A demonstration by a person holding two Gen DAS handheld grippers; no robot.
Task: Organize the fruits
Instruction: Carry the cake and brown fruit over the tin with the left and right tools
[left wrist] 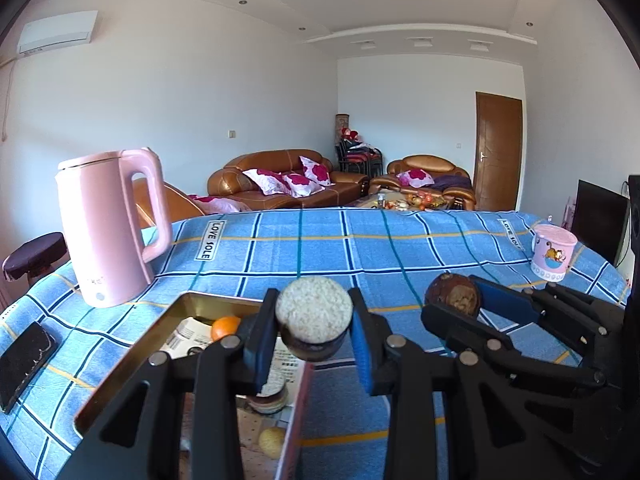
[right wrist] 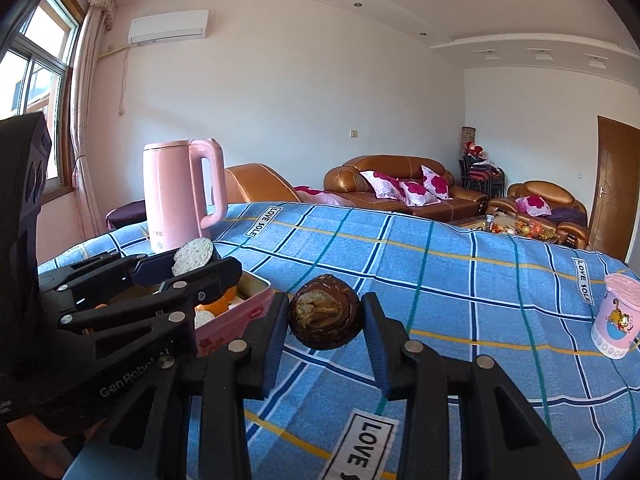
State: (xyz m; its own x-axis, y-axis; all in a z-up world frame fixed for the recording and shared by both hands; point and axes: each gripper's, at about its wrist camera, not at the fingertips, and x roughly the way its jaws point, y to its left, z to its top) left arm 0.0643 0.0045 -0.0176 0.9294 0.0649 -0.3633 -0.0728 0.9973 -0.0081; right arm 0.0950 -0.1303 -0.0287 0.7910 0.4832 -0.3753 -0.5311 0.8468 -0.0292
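left wrist view: the left gripper (left wrist: 314, 322) reaches forward over a table covered in a blue checked cloth (left wrist: 400, 248). its two black jaws with blue pads are clamped on a dark round fruit with a pale, grainy cut face (left wrist: 314, 312), held above the near edge of an open box (left wrist: 132, 356) with a gold inner wall. inside the box lie an orange fruit (left wrist: 225, 326), printed paper, another dark fruit with a pale face (left wrist: 272, 394) and a small yellowish round fruit (left wrist: 272, 442). a pink electric kettle (left wrist: 106, 224) stands upright on the cloth behind the box, to the left. a dark phone (left wrist: 24, 360) lies flat at the far left. to the right, the right gripper (left wrist: 456, 304) holds a brown wrinkled fruit (left wrist: 452, 294) above the cloth. a pink cartoon cup (left wrist: 554, 254) stands far right. brown sofas sit beyond the table.

right wrist view: the right gripper (right wrist: 326, 324) is clamped on the brown wrinkled fruit (right wrist: 326, 312), above the checked cloth (right wrist: 440, 280). at left, the left gripper (right wrist: 200, 266) holds the pale-faced fruit (right wrist: 192, 256) over the pink-walled box (right wrist: 240, 312), where the orange fruit (right wrist: 222, 304) shows. the kettle (right wrist: 180, 192) stands behind; the cup (right wrist: 618, 322) is far right.
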